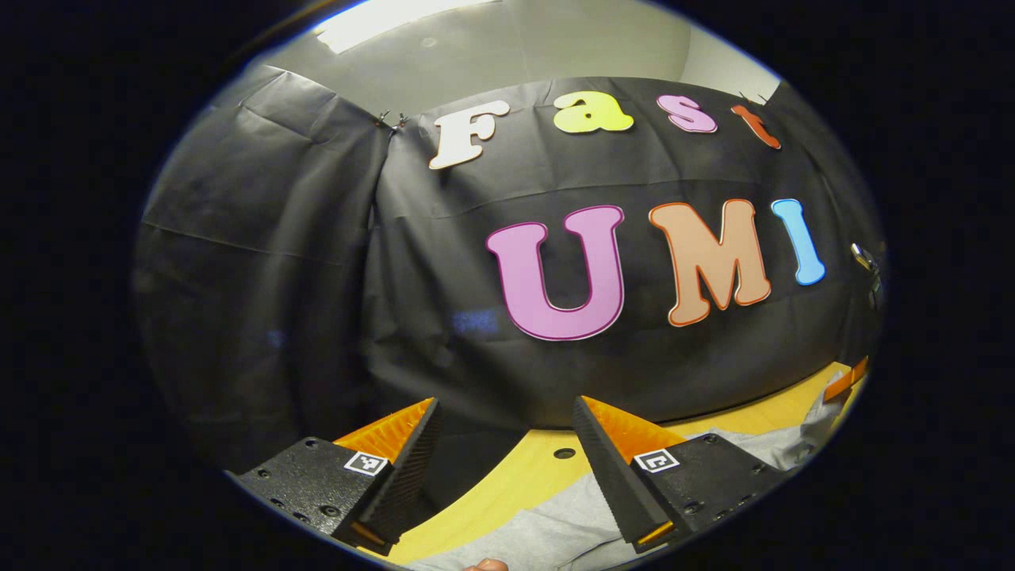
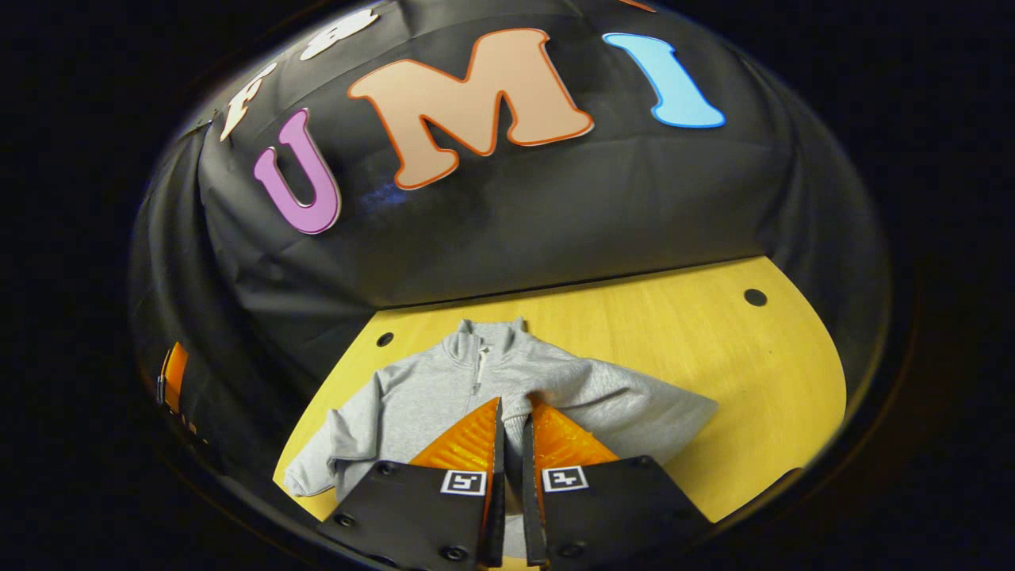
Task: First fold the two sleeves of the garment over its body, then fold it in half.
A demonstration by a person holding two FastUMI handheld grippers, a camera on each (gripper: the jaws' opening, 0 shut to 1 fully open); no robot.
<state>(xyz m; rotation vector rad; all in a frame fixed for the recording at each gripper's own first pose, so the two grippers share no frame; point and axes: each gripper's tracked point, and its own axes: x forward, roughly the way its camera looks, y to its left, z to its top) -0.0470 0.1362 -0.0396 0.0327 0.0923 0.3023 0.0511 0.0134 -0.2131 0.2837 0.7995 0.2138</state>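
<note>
In the right gripper view the right gripper [image 2: 512, 416] sits at 6 o'clock, its jaws nearly closed and pinching a fold of the garment [image 2: 444, 388] between them. The garment, grey with a zip collar, lies on the yellow surface [image 2: 714, 357]; its collar points to 12 o'clock, one sleeve runs out to 8 o'clock, and the other side lies spread toward 3 o'clock. Beyond it the surface meets the booth wall [image 2: 555, 214] of black cloth.

In the left gripper view the left gripper [image 1: 507, 420] hangs with its jaws wide open, holding nothing, above the surface [image 1: 507, 484]. The garment [image 1: 555, 523] shows grey from 6 to 4 o'clock, under and past the finger at 5 o'clock. The wall [image 1: 317, 277] rises behind
</note>
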